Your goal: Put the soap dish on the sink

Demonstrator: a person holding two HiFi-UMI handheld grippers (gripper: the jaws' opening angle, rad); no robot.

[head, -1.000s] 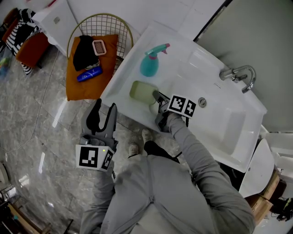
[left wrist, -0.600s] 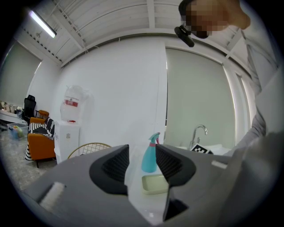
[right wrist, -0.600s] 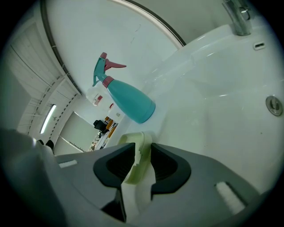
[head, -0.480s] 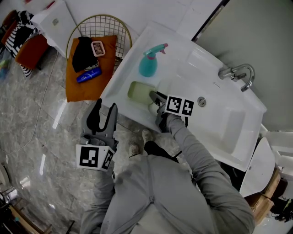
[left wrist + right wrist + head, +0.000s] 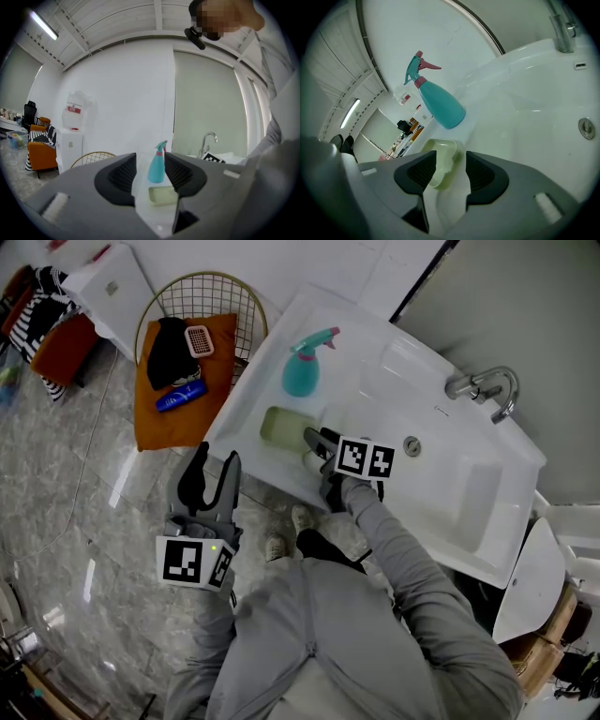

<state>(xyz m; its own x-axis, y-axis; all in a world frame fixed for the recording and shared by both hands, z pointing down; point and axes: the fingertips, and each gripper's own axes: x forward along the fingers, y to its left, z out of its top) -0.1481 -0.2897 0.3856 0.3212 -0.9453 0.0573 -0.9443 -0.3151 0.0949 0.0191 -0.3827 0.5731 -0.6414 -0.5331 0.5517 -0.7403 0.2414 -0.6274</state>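
The pale green soap dish (image 5: 284, 426) lies flat on the white sink's (image 5: 450, 507) left ledge, in front of a teal spray bottle (image 5: 302, 367). My right gripper (image 5: 317, 448) sits at the dish's near end. In the right gripper view its jaws have just been opening, and the dish (image 5: 442, 159) lies between them, with neither pad pressing on it. My left gripper (image 5: 208, 470) hangs open and empty below the sink's front edge, over the floor. Between its jaws I see the dish (image 5: 162, 195) and the bottle (image 5: 157, 165) farther off.
A chrome faucet (image 5: 484, 388) stands at the basin's far right. A wire basket (image 5: 208, 285) left of the sink holds an orange cloth, a dark item and a blue tube. The floor (image 5: 84, 521) is marble tile. The person's legs are under the sink's front edge.
The right gripper's jaws have parted from the soap dish's end, and its marker cube has rolled slightly. The dish stays on the ledge. The left gripper has not moved.
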